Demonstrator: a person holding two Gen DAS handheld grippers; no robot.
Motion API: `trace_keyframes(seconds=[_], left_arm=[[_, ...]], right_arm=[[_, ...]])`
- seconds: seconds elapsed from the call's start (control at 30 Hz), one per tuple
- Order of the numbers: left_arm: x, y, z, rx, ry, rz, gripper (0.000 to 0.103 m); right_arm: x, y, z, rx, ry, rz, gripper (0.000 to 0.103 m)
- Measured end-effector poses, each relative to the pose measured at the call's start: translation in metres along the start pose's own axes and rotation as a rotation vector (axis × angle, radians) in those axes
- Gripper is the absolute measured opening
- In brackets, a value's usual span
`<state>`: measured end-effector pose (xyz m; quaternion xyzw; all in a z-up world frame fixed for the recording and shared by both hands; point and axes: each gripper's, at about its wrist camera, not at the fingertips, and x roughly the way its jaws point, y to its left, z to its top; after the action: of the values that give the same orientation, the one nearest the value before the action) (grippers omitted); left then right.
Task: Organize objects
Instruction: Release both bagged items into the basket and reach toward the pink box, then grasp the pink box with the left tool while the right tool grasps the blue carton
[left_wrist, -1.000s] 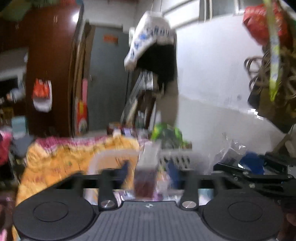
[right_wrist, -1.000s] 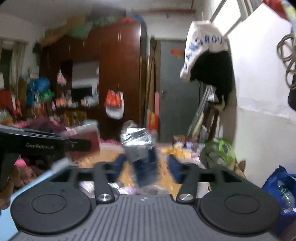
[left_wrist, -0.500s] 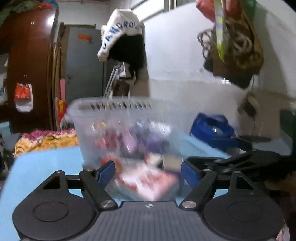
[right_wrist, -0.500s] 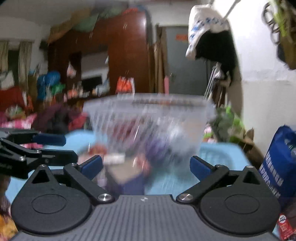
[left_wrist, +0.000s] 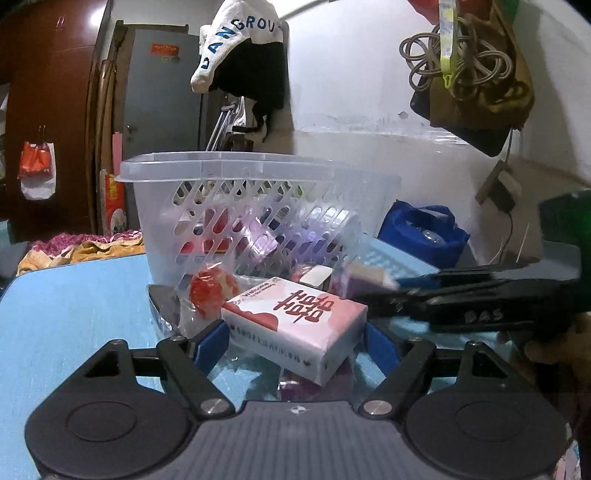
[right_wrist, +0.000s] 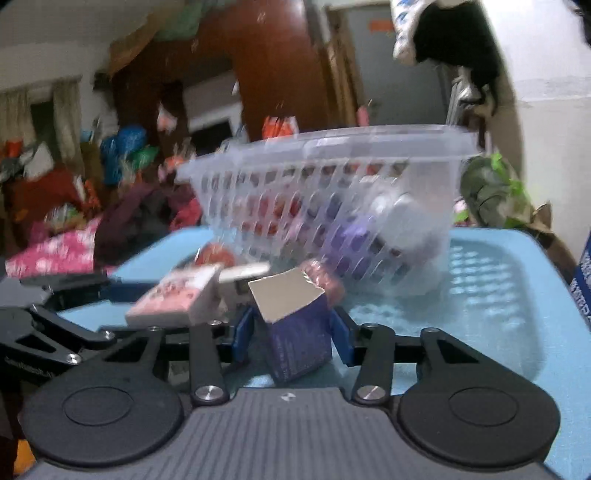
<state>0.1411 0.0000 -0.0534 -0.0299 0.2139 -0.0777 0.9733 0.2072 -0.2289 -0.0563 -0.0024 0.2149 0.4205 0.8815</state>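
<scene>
A pink box (left_wrist: 295, 328) is flanked by the left tongs (left_wrist: 295, 341), spread wide on the blue tabletop (left_wrist: 74, 306). A purple carton (right_wrist: 295, 332) is gripped by the right tongs (right_wrist: 293, 338). Beyond both, a clear basket (left_wrist: 258, 206) is seen before a cluttered room.

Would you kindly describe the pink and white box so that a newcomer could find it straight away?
Start at the clear slotted plastic basket on the blue table. In front of it lies a small heap of packets, and the pink and white box lies flat there, between the open fingers of the left hand-held gripper. Unlike the purple carton nearby, it bears dark red lettering.
</scene>
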Motion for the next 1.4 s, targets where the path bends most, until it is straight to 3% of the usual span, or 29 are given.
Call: trace_keyframes(seconds=[0.13,0.33,0.5,0.77,0.83,0.9,0.97,1.2,1.3,1.4], left_arm=[[0.006,0.001,0.003,-0.004,-0.002,0.014,0.083],[0.010,0.001,0.005,-0.011,-0.008,0.038,0.083],[0.002,0.006,0.003,-0.041,-0.052,0.026,0.070],[-0.006,0.010,0.001,-0.044,-0.071,0.013,0.063],[-0.007,0.002,0.000,0.000,-0.075,0.048,0.064],[-0.009,-0.010,-0.002,0.055,-0.083,0.067,0.079],[-0.010,-0.018,-0.002,0.084,-0.078,0.045,0.082],[0.003,-0.013,0.008,0.087,-0.051,0.134,0.083],[0.009,-0.007,0.016,0.068,-0.015,0.099,0.084],[0.015,-0.016,0.019,0.129,-0.017,0.116,0.084]], right_arm=[[-0.016,-0.006,-0.008,0.051,-0.112,-0.017,0.049],[-0.015,0.002,-0.010,0.009,-0.115,-0.041,0.049],[-0.013,-0.003,-0.007,0.038,-0.128,-0.026,0.049],[-0.012,-0.002,-0.006,0.036,-0.131,-0.024,0.049],[-0.012,-0.002,-0.007,0.037,-0.131,-0.023,0.049],[-0.013,-0.002,-0.006,0.044,-0.133,-0.020,0.049],[-0.013,-0.004,-0.006,0.055,-0.136,-0.016,0.049],[-0.013,-0.005,-0.006,0.059,-0.139,-0.011,0.049],[-0.013,-0.006,-0.007,0.062,-0.141,-0.011,0.049],[-0.012,-0.005,-0.007,0.060,-0.141,-0.012,0.049]])
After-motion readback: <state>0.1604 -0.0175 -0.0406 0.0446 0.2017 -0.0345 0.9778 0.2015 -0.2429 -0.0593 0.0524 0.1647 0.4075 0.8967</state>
